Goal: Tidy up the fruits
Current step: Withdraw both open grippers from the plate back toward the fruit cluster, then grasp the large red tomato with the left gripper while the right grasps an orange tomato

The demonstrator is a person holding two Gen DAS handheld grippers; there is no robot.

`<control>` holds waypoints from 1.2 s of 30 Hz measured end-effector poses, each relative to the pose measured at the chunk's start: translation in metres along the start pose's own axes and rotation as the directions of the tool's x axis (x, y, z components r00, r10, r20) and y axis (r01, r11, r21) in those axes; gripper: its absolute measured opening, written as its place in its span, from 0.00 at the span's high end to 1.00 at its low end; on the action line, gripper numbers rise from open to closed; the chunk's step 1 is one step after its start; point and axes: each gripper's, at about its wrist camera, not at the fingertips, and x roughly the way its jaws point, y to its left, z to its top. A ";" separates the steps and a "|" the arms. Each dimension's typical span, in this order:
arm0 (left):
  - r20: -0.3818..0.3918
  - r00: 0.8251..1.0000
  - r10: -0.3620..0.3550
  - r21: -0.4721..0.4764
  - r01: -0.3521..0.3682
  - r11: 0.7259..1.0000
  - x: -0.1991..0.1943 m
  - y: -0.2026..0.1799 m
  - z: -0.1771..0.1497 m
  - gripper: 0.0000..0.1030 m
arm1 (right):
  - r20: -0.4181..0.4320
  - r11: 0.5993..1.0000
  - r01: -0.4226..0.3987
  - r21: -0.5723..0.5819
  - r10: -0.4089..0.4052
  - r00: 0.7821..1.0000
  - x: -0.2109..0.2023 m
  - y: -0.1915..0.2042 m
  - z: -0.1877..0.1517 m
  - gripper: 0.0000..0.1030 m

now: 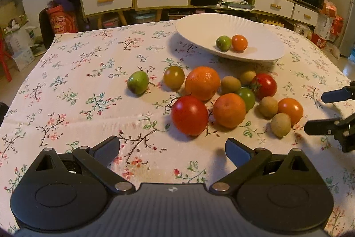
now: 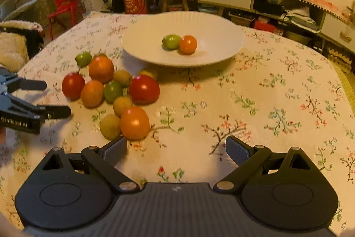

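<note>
Left gripper point(image 1: 172, 149) held low over the bench point(image 1: 88, 103), fingers spread wide and empty, right gripper point(image 2: 176, 148) likewise, loose fruits point(image 1: 203, 82) clustered ahead, two seen in white plate point(image 1: 199, 24).

White bowl point(image 1: 230, 23) sits far side of table on floral cloth point(image 1: 77, 86); inside it, 1 green fruit point(image 1: 223, 43) touching 1 small orange fruit point(image 1: 239, 43). Near side of bowl, a loose cluster on the cloth: big orange point(image 1: 202, 83), red tomato point(image 1: 189, 115) in front of it, 2nd orange point(image 1: 229, 110) just beside tomato, 2nd tomato point(image 1: 265, 85), kiwis point(image 1: 280, 124), more green & orange fruit packed between. One green fruit point(image 1: 138, 82) lies apart, left of cluster, well away from bowl. Left gripper point(image 1: 172, 149) nearest camera, jaws wide apart, nothing between them. Right gripper point(image 1: 319, 111) enters at right edge beside cluster, fingers spread, empty.
</note>
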 end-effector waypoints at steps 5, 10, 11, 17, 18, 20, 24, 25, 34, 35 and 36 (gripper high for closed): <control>0.020 1.000 0.007 -0.004 -0.007 1.000 0.007 -0.001 -0.005 0.05 | -0.012 0.999 0.019 -0.046 -0.020 1.000 0.007 0.006 -0.006 0.07; 0.043 0.999 0.010 -0.028 -0.009 1.000 0.009 0.002 -0.004 0.05 | 0.006 0.998 0.017 -0.057 -0.016 1.000 0.009 0.012 -0.007 0.07; 0.046 0.999 0.012 -0.031 -0.011 0.999 0.009 0.002 -0.003 0.06 | 0.012 0.998 0.017 -0.061 -0.016 1.000 0.010 0.013 -0.007 0.08; 0.067 0.998 0.008 -0.038 -0.005 0.999 0.008 0.001 0.001 0.21 | 0.039 0.996 0.003 -0.088 0.000 0.999 0.013 0.020 -0.003 0.17; 0.068 0.998 0.005 -0.039 -0.002 0.999 0.009 0.002 0.001 0.23 | 0.042 0.996 0.000 -0.093 0.004 0.999 0.013 0.021 -0.002 0.21; 0.072 0.997 0.002 -0.041 0.001 0.999 0.009 0.001 0.002 0.26 | 0.048 0.994 -0.004 -0.107 0.009 0.999 0.013 0.025 -0.001 0.25; 0.077 0.997 -0.004 -0.042 0.007 0.999 0.011 0.000 0.005 0.32 | 0.057 0.992 -0.012 -0.125 0.019 0.998 0.013 0.030 0.000 0.35; 0.078 0.997 -0.005 -0.043 0.008 0.999 0.011 0.000 0.006 0.34 | 0.058 0.991 -0.013 -0.131 0.021 0.998 0.012 0.031 0.001 0.37; 0.076 0.996 -0.041 -0.042 0.044 0.998 0.013 -0.003 0.012 0.59 | 0.068 0.986 -0.031 -0.162 0.042 0.997 0.010 0.037 0.001 0.55; 0.074 0.996 -0.045 -0.042 0.049 0.998 0.013 -0.004 0.012 0.62 | 0.068 0.986 -0.032 -0.164 0.044 0.997 0.010 0.038 0.002 0.58; 0.071 0.996 -0.049 -0.043 0.052 0.998 0.013 -0.004 0.013 0.67 | 0.069 0.985 -0.032 -0.167 0.044 0.997 0.010 0.039 0.002 0.62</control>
